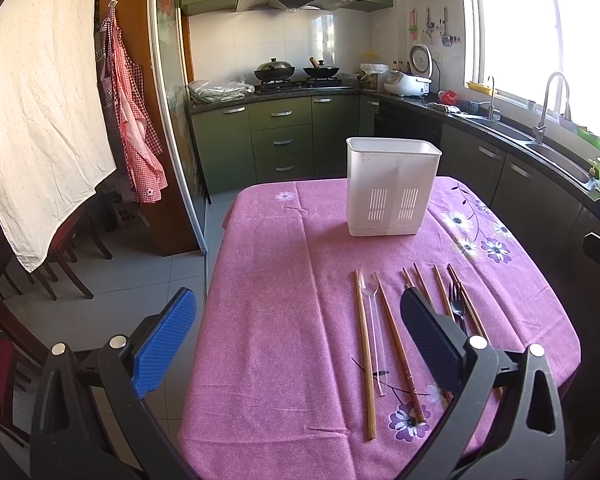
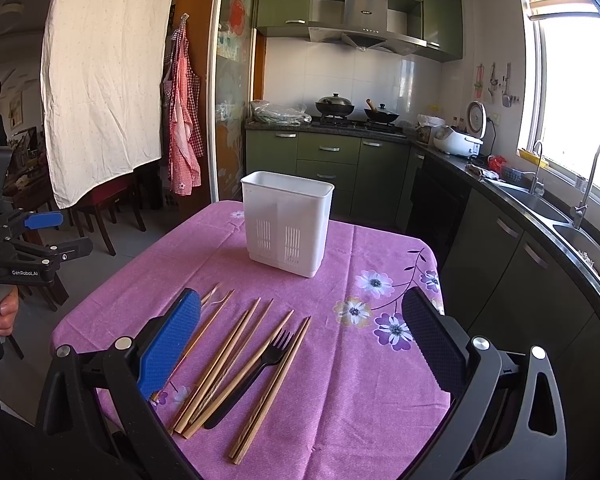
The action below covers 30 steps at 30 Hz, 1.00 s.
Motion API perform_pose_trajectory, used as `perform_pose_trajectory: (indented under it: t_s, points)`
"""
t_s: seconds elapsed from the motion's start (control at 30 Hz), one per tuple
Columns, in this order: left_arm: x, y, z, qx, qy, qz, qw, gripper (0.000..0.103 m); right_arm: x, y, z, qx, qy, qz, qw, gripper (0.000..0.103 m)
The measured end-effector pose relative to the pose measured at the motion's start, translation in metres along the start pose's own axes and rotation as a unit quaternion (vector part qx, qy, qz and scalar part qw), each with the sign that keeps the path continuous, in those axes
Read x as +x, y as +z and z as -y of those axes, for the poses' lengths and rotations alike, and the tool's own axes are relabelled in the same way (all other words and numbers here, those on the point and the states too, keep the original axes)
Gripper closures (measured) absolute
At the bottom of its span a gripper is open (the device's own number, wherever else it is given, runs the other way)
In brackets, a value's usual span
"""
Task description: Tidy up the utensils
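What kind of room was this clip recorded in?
A home kitchen, most likely. There is a stove with two woks under a range hood, a sink with a tall faucet by the window, and a table with a pink flowered cloth holding chopsticks.

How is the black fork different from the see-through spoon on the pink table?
The black fork is dark and solid, while the clear spoon is see-through and hard to spot. The black fork ends in prongs; the clear spoon ends in a small rounded bowl. The black fork lies among the right-hand chopsticks; the clear spoon lies between two chopsticks farther left. Both lie flat on the pink tablecloth, not yet in the white holder.
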State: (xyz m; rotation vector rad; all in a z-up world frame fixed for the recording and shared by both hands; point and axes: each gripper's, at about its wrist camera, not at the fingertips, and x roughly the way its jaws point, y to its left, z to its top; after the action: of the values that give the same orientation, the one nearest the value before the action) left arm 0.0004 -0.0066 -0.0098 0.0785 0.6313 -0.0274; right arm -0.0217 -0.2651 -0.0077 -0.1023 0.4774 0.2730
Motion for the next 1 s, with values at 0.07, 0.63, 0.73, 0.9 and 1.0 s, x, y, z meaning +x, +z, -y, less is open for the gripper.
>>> perform_pose_trajectory:
  t_s: [0.07,0.63,0.73,0.9,1.0]
  points:
    - [-0.0007,0.0003,0.0003,0.000,0.000,0.000,1.0000,0.006,0.0004,0.0002,-0.0003,0.000,0.000,0.000,1.000,0.004]
    - [-0.0012,0.0011,-0.0013,0.000,0.000,-0.002,1.0000,0.006,0.0029,-0.0012,-0.0026,0.000,0.001,-0.002,1.000,0.004]
    - [-0.0010,0.0011,-0.0016,-0.001,0.000,-0.002,1.0000,0.006,0.0030,-0.0011,-0.0028,0.000,0.001,-0.002,1.000,0.004]
    - [-0.0010,0.0011,-0.0017,0.000,0.000,-0.002,1.0000,0.006,0.0030,-0.0012,-0.0028,0.000,0.000,-0.002,1.000,0.004]
    - [-0.0010,0.0012,-0.0016,0.000,0.000,-0.002,1.0000,0.006,0.0031,-0.0012,-0.0027,0.000,0.001,-0.002,1.000,0.004]
